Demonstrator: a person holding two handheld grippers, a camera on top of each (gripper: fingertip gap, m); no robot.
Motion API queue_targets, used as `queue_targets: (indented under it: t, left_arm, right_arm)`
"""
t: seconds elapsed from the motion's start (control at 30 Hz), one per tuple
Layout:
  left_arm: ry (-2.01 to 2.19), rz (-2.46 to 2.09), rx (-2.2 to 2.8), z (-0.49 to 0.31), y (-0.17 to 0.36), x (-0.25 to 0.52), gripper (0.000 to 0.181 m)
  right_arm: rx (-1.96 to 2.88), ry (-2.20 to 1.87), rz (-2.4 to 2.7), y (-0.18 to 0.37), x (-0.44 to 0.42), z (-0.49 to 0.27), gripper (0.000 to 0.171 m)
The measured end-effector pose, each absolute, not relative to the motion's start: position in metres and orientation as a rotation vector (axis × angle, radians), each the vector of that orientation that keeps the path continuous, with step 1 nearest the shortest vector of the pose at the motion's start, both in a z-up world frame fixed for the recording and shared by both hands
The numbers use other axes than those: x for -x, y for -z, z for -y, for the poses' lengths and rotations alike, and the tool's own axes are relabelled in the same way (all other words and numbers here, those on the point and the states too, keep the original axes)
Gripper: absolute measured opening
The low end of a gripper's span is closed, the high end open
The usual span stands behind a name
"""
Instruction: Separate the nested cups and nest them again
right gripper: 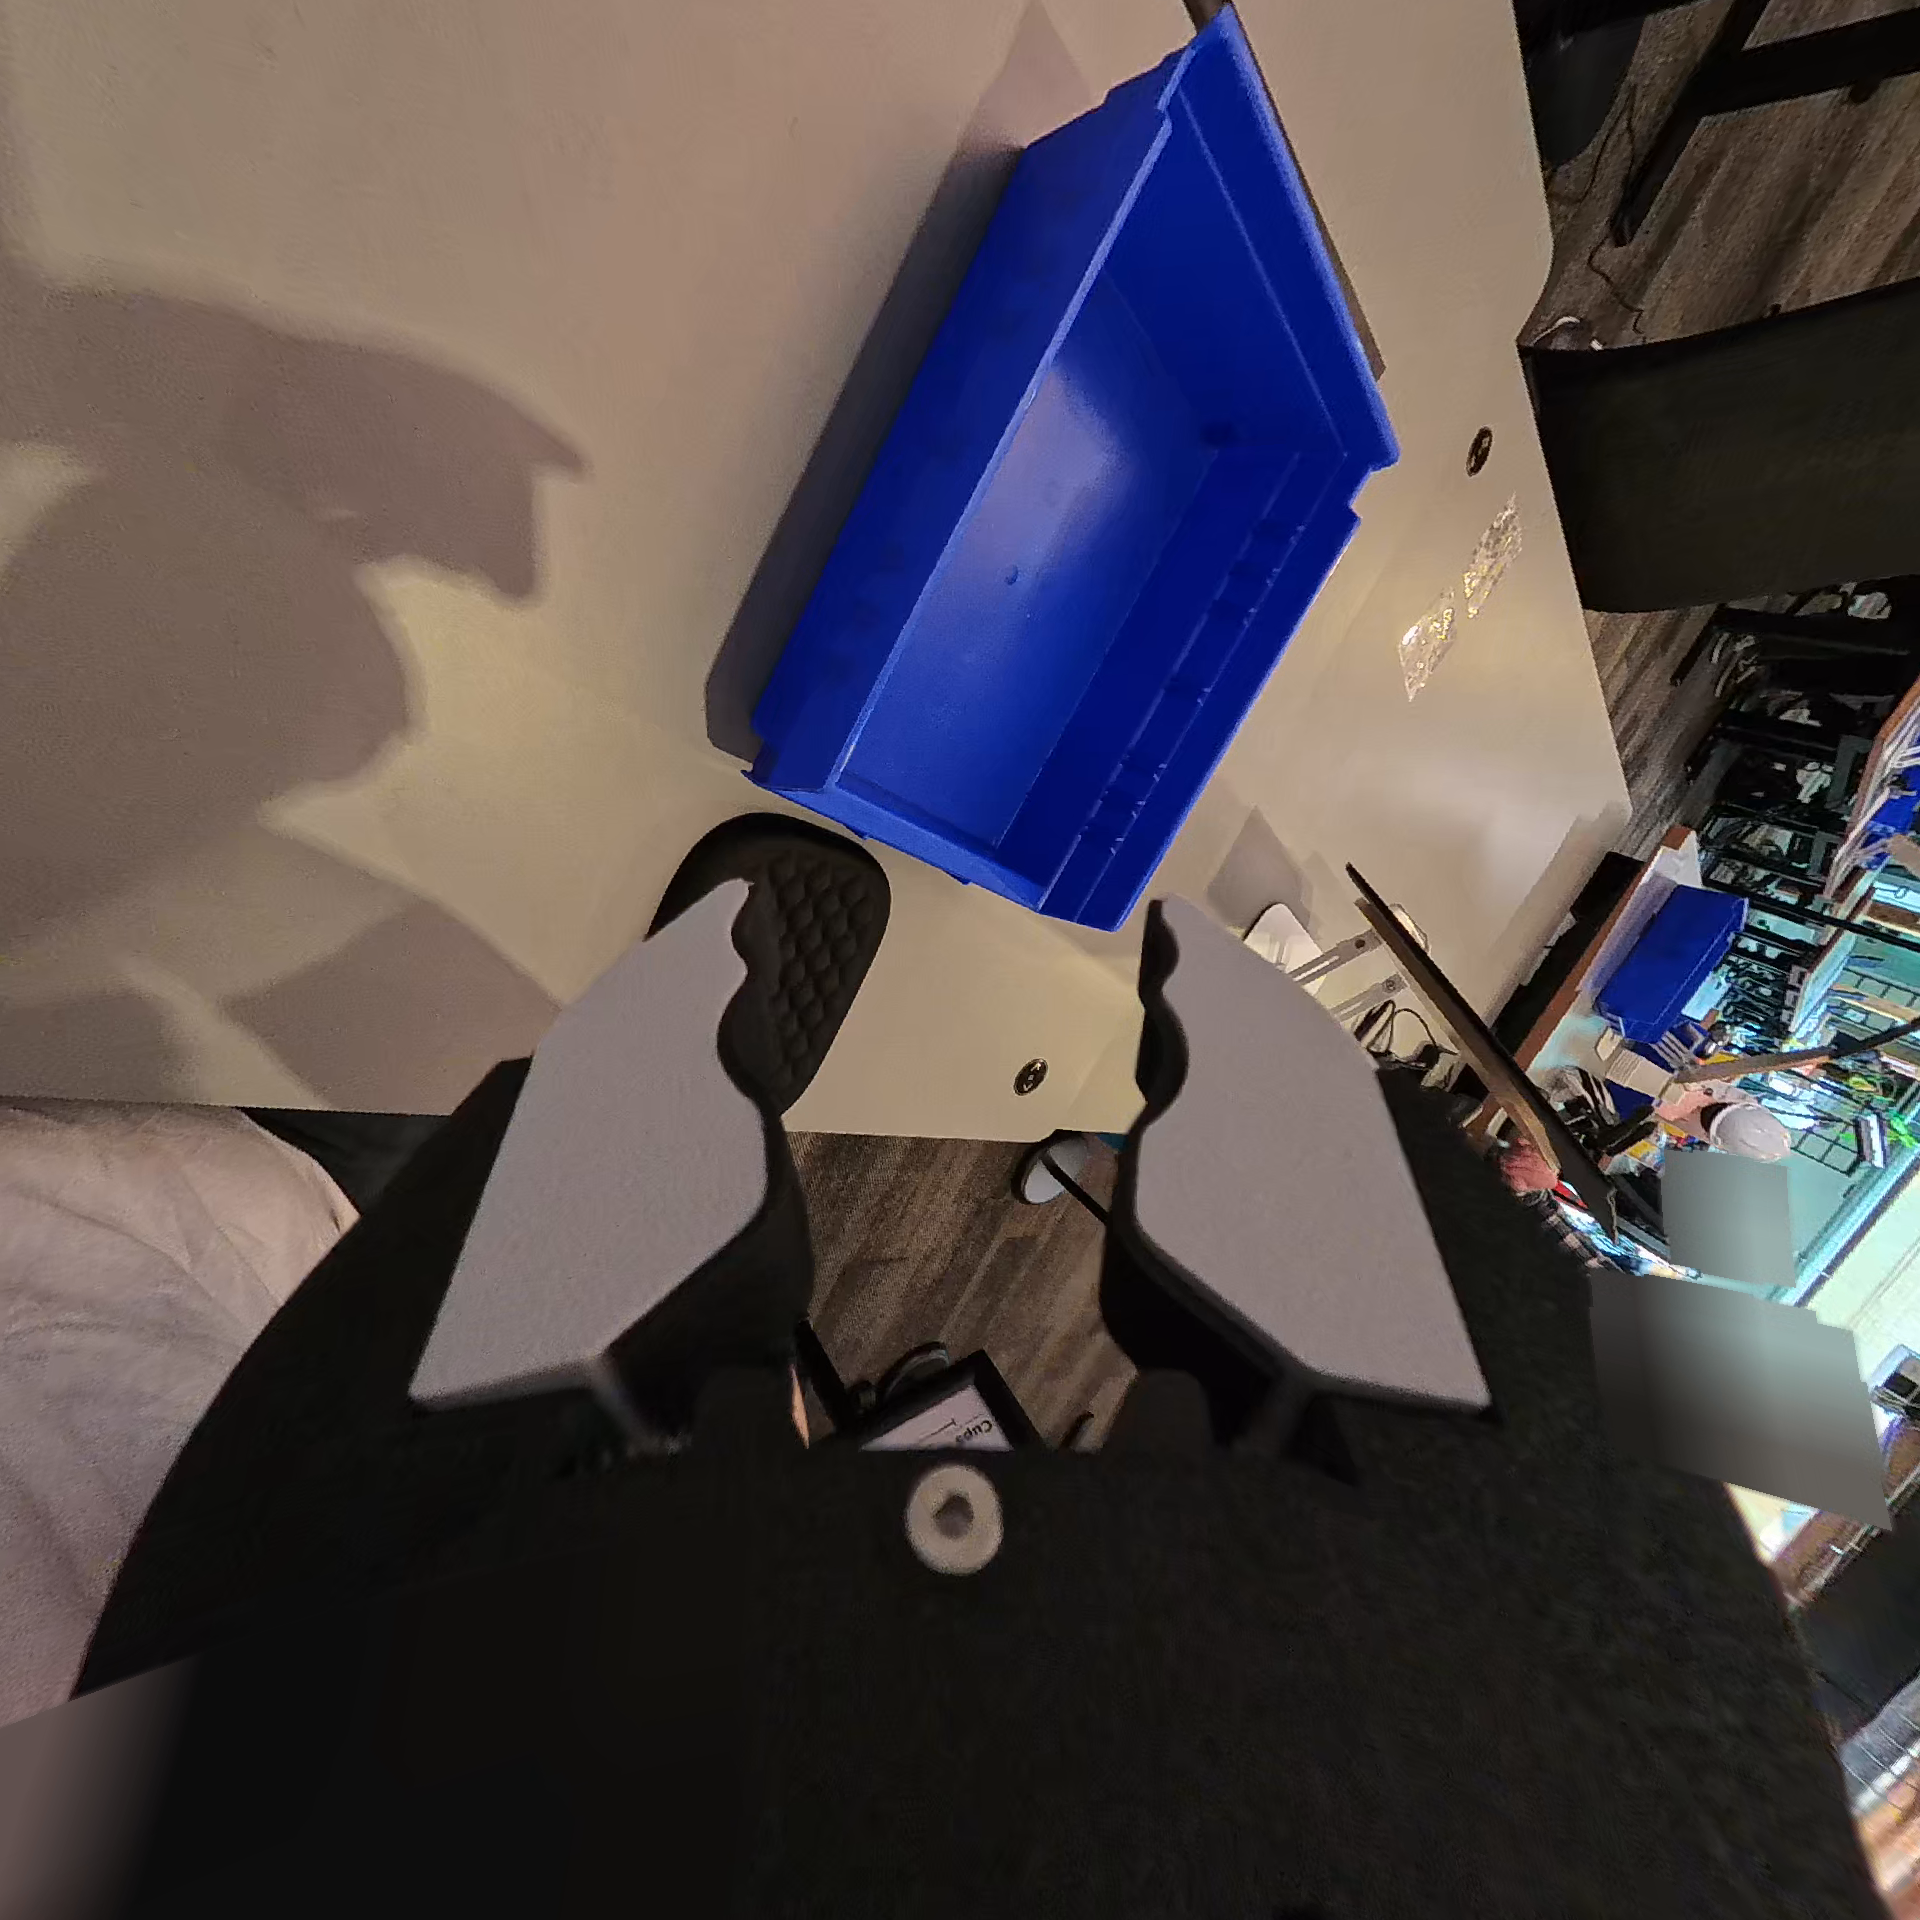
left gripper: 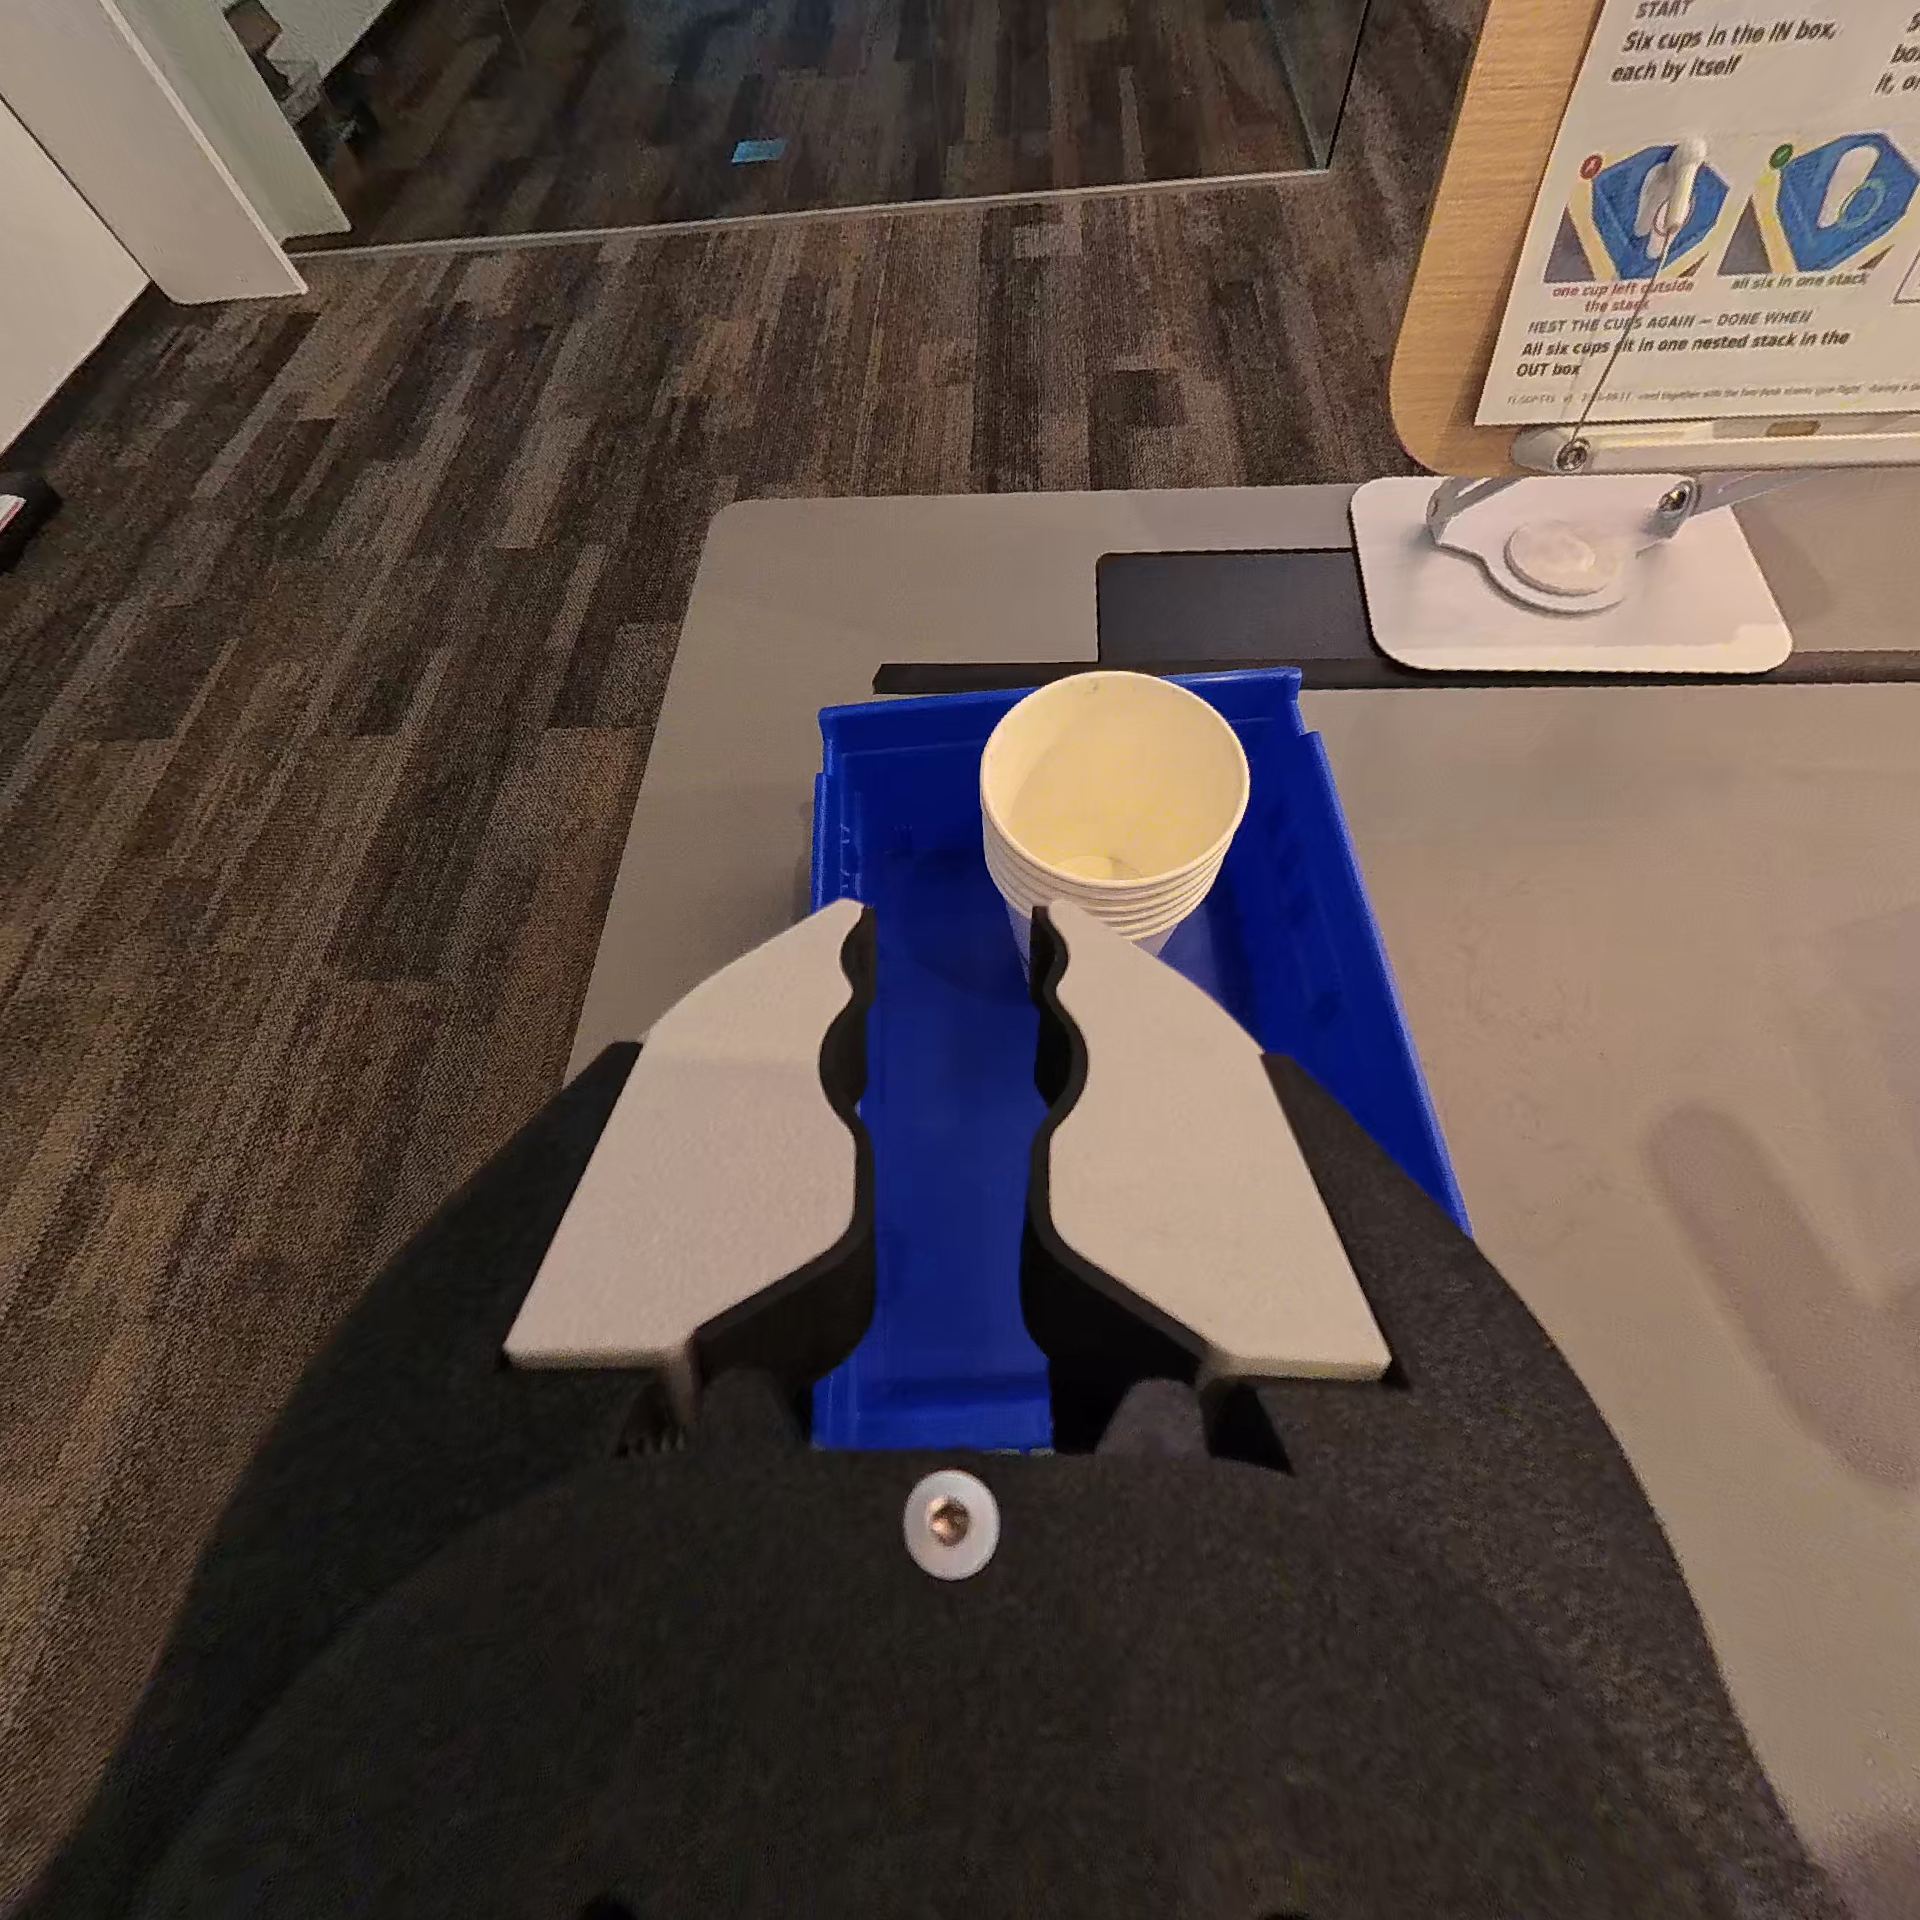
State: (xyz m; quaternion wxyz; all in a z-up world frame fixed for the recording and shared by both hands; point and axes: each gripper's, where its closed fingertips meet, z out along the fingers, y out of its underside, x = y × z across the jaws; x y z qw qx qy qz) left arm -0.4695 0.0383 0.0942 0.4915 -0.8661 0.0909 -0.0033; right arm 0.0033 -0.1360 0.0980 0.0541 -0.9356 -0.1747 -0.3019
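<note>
**Stack of cups waits in the bin, both grippers empty**

The stack of cups (left gripper: 1114,821) stands upright at the far end of a blue bin (left gripper: 1351,997) on the grey table (left gripper: 1610,935), with several rims showing one under another. None has been lifted off, so the separating step seems not yet begun.

To do that step well, one gripper should probably steady the lower cups by their side wall while the other takes only the top cup's rim and draws it straight up. A light squeeze is wise: paper walls dent easily, and a hard pinch could lock the cups together. A slight twist may free a tight one.

The left gripper (left gripper: 948,914) hovers above the near part of that bin, angled down and forward, its tips just short of the stack. Its jaws are spread a moderate way and hold nothing. The gap looks narrower than the cup mouth, so it would suit a rim or wall grip, not a grip around the whole cup.

The right gripper (right gripper: 951,914) hangs over the near table edge, rolled to one side, pointing toward a second blue bin (right gripper: 1278,343) that holds nothing. Its jaws are spread wide and empty. An instruction sheet (left gripper: 1714,208) stands at the far right.
</note>
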Motion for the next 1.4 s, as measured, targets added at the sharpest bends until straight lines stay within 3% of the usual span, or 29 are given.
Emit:
queue_targets:
  t: [0.27, 0.63, 0.87, 1.1, 1.4]
  left_arm:
    - [0.009, -0.212, 2.083, -0.038, -0.098, 0.471, 0.028]
    - [0.178, -0.313, 1.901, -0.028, -0.132, 0.441, 0.033]
    - [0.237, -0.37, 1.725, -0.018, -0.157, 0.426, 0.047]
    - [0.257, -0.405, 1.648, -0.027, -0.163, 0.409, 0.075]
    - [0.282, -0.432, 1.485, -0.035, -0.178, 0.381, 0.083]
  right_arm:
    - [2.838, 0.979, 0.609, -0.091, 0.005, 0.131, 0.067]
    - [2.726, 0.586, 0.368, -0.068, -0.055, 0.097, 0.071]
    - [2.414, 0.401, 0.188, -0.063, -0.117, 0.071, 0.075]
    - [1.925, 0.359, 0.221, -0.104, -0.159, 0.037, 0.079]
    - [1.818, 0.141, 0.147, -0.075, -0.191, 0.007, 0.083]
